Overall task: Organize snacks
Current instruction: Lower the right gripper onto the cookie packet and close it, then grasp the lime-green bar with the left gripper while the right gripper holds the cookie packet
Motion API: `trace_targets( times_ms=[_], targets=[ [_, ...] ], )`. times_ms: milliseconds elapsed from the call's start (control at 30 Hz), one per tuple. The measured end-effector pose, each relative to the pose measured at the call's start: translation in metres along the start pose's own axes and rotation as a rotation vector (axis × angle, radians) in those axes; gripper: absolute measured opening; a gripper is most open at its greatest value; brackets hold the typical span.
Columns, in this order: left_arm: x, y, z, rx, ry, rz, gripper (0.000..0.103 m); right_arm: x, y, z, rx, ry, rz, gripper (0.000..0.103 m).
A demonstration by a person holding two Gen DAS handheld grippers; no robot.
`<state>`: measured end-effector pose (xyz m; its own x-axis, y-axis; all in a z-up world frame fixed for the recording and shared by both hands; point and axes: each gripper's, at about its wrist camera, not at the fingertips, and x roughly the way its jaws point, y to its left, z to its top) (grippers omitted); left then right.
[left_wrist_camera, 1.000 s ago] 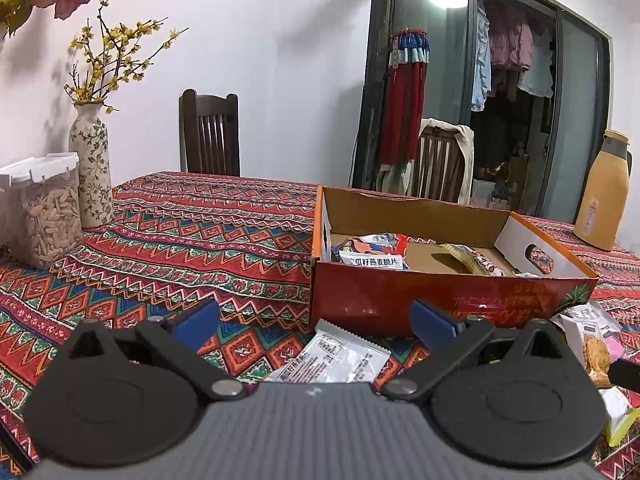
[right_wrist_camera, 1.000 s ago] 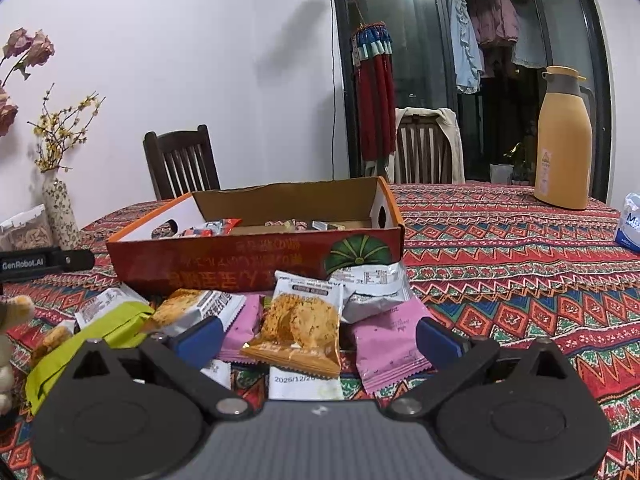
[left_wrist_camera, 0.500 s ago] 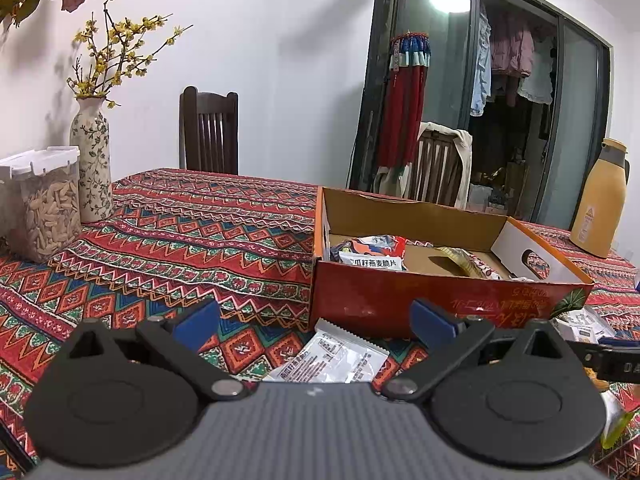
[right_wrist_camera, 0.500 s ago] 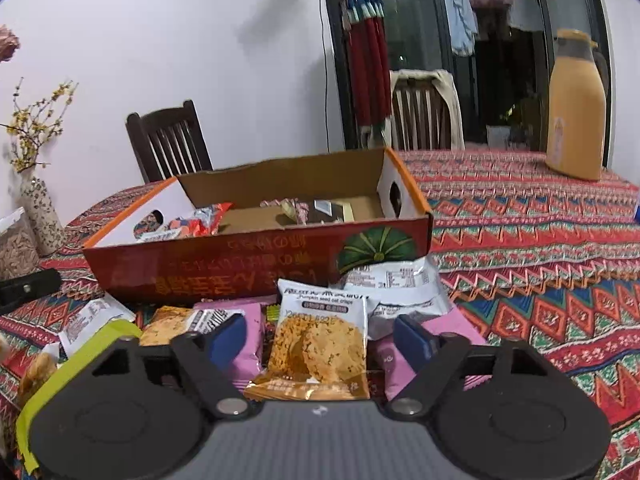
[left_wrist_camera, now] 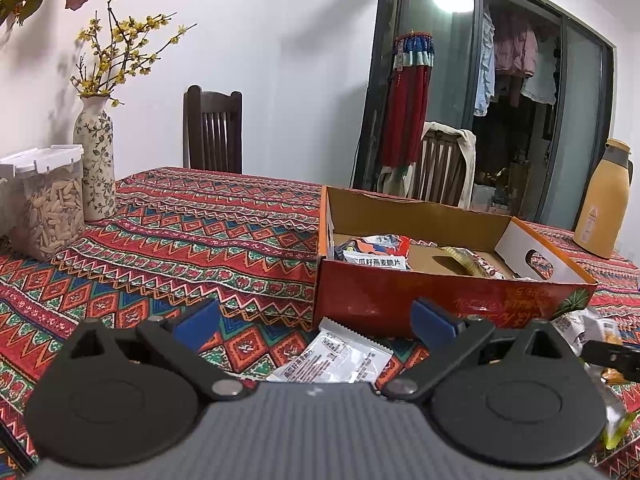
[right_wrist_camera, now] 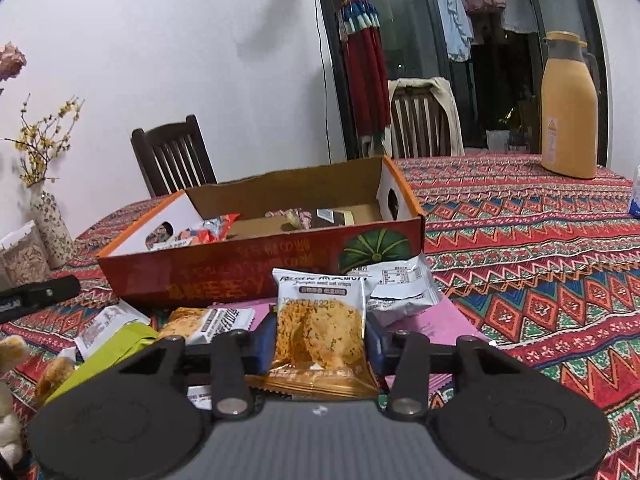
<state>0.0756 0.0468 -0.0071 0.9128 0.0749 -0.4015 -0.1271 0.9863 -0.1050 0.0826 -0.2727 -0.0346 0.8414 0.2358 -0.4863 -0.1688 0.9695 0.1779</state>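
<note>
Looking through the left wrist camera, the left gripper [left_wrist_camera: 314, 318] has its blue fingers spread wide with nothing between them. It hangs over a white snack packet [left_wrist_camera: 336, 360] lying flat on the patterned tablecloth [left_wrist_camera: 180, 248], just in front of the red cardboard box [left_wrist_camera: 420, 292]; the packet's serrated end points toward the box. A few packets already sit inside the box, and its long side runs left to right across the view. A vase [left_wrist_camera: 95, 160] and a clear tub of seeds [left_wrist_camera: 48, 204] stand off to the left, and an orange jug [left_wrist_camera: 602, 204] far right.

Over on the right wrist camera, the right gripper [right_wrist_camera: 318, 342] is clamped on a cookie packet [right_wrist_camera: 320, 328], fingers pressing its two side edges. The packet stands upright, long axis vertical, printed top toward the box [right_wrist_camera: 260, 268], gold bottom edge nearest the camera. More packets are scattered on the cloth around it, including a green one [right_wrist_camera: 116, 344] and a pink one [right_wrist_camera: 424, 324].
</note>
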Motion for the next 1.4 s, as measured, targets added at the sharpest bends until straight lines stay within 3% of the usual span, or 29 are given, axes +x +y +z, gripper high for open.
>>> trace_targets(
  times_ms=[333,633,767,1233,1300,1400],
  targets=[
    [0.000,0.000,0.002,0.002,0.022,0.026,0.103,-0.029,0.003,-0.011,-0.016,-0.049,0.021,0.043],
    [-0.027,-0.014,0.000,0.042,0.034,-0.070,0.103,-0.045,0.001,-0.023,-0.010,-0.065,0.047,0.043],
    [-0.030,-0.023,-0.003,0.064,0.083,-0.119,0.103,-0.050,-0.002,-0.030,0.001,-0.071,0.060,0.043],
    [-0.022,-0.045,-0.027,0.158,0.200,-0.127,0.103,-0.057,-0.010,-0.048,0.012,-0.059,0.098,0.043],
    [-0.019,-0.048,-0.029,0.162,0.216,-0.126,0.099,-0.057,-0.009,-0.049,0.012,-0.056,0.102,0.043],
    [-0.014,-0.049,-0.033,0.161,0.249,-0.141,0.078,-0.058,-0.009,-0.050,0.011,-0.054,0.105,0.043]
  ],
)
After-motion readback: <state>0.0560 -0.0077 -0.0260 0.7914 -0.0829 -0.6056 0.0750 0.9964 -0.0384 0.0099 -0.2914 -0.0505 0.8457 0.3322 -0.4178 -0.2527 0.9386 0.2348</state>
